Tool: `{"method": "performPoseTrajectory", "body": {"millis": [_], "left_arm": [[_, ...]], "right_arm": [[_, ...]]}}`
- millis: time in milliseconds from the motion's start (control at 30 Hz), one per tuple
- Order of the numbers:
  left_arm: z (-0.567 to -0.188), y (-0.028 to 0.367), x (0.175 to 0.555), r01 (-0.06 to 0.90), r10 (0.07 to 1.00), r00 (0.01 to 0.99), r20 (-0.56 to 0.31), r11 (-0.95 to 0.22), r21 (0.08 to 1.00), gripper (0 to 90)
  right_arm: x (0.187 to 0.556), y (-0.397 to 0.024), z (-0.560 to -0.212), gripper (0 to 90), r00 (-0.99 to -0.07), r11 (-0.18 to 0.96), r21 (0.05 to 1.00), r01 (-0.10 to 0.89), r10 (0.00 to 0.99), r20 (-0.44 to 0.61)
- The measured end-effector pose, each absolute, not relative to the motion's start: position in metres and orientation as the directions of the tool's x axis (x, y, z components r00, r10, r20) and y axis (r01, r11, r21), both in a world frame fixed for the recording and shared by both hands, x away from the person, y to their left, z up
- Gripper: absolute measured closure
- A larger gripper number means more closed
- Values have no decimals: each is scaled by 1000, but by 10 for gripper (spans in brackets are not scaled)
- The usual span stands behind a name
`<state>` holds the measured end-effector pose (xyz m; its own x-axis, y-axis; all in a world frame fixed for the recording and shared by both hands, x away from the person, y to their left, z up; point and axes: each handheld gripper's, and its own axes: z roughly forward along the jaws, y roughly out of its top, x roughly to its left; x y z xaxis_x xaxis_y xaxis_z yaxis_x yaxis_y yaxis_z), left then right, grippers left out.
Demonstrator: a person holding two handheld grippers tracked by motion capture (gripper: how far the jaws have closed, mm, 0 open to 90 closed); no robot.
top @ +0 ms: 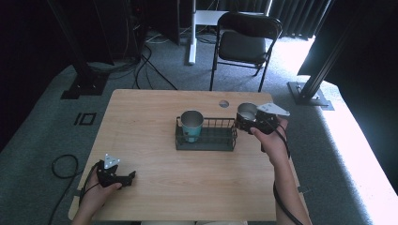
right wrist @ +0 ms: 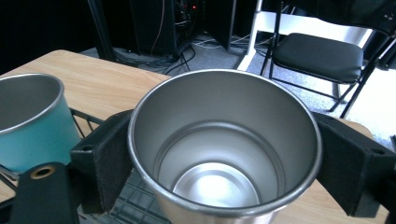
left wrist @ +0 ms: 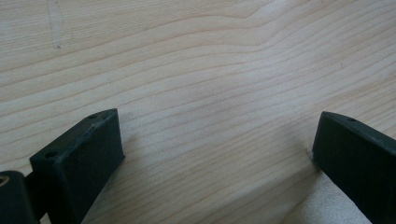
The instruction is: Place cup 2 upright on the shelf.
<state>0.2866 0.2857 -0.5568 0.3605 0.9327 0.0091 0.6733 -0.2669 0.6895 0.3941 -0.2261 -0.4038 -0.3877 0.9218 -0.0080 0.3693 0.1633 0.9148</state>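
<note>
A light wooden table (top: 155, 187) is seen from above, standing on grey carpet. Beyond its far edge a black folding chair (top: 244, 44) is placed; in the right gripper view the same chair (right wrist: 317, 56) is seen past the cup's rim.

Near the table's middle a black wire basket (top: 206, 139) is set. It lies just to the left of the right gripper (top: 248, 123), and in the right gripper view its mesh floor (right wrist: 135, 200) is seen below and to the left of that gripper's jaws.

A teal cup (top: 191, 125) is stood upright in the left end of the basket; in the right gripper view it (right wrist: 32, 123) is found to the left of the jaws, apart from them.

A steel cup (right wrist: 224, 149) is clamped upright between the two black jaws of the right gripper (right wrist: 224, 163), one pad pressed against each side of its wall, and its open mouth is turned to the camera. From above, this cup (top: 247, 112) is seen held at the basket's right end, just beside its rim.

The left gripper (top: 127, 178) is rested at the table's near left corner, well apart from the basket. Its jaws are spread wide over bare wood (left wrist: 210, 93), and nothing is held between them.
</note>
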Motion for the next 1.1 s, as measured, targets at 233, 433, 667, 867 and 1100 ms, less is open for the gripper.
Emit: {"method": "performPoseTrajectory", "body": {"millis": [233,433,667,867,1100], "left_arm": [[-557,286,287,674,933,361,9,-267,689,25],[-557,286,287,674,933,361,8,-267,689,25],[-557,286,287,674,933,361,8,-266,689,25],[-557,286,287,673,933,360,9,-267,690,25],[-557,286,287,674,933,360,8,-266,689,25]], "right_arm": [[396,-211,-405,134,-422,174,915,365,907,-5],[399,-199,-406,134,-442,182,914,363,897,-3],[401,-187,-406,134,-467,194,912,362,884,-3],[405,-177,-410,134,-482,199,910,364,876,1],[407,-167,-417,134,-498,220,902,372,867,-7]]}}
